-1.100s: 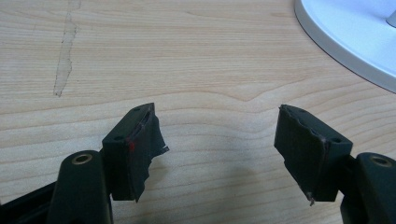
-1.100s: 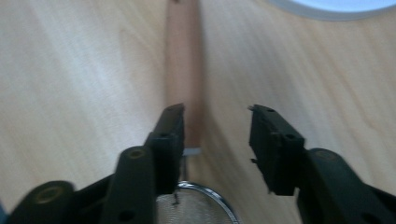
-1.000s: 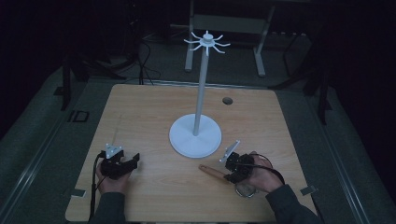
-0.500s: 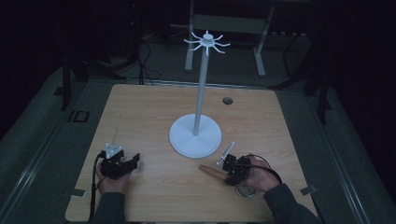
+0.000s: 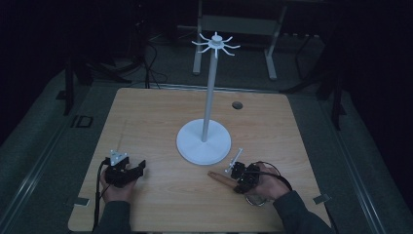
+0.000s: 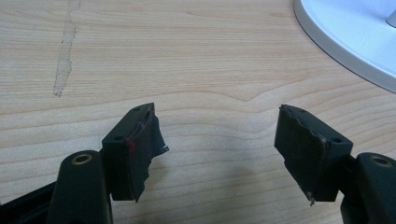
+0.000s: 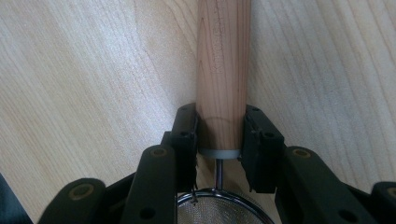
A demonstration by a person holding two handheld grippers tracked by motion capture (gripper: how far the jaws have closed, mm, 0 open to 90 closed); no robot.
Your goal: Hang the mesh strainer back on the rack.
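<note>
A: What takes up most of the high view?

B: The wooden table (image 5: pixel 160 122), mid-frame. On it, just right of centre, a white stand (image 5: pixel 203 144) with a round base, a tall pole and hooks at the top.

A: And the claws?

B: The left claw (image 5: pixel 140 168), lower left, sits low over bare wood, jaws wide apart with nothing between them. The right claw (image 5: pixel 233 176), lower right, has just been closing its jaws and now grips the wooden handle (image 7: pixel 223 70) of a small mesh strainer (image 7: pixel 219 210).

A: Where does the strainer lie?

B: Near the stand's base, lower right; its handle points left across the table.
</note>
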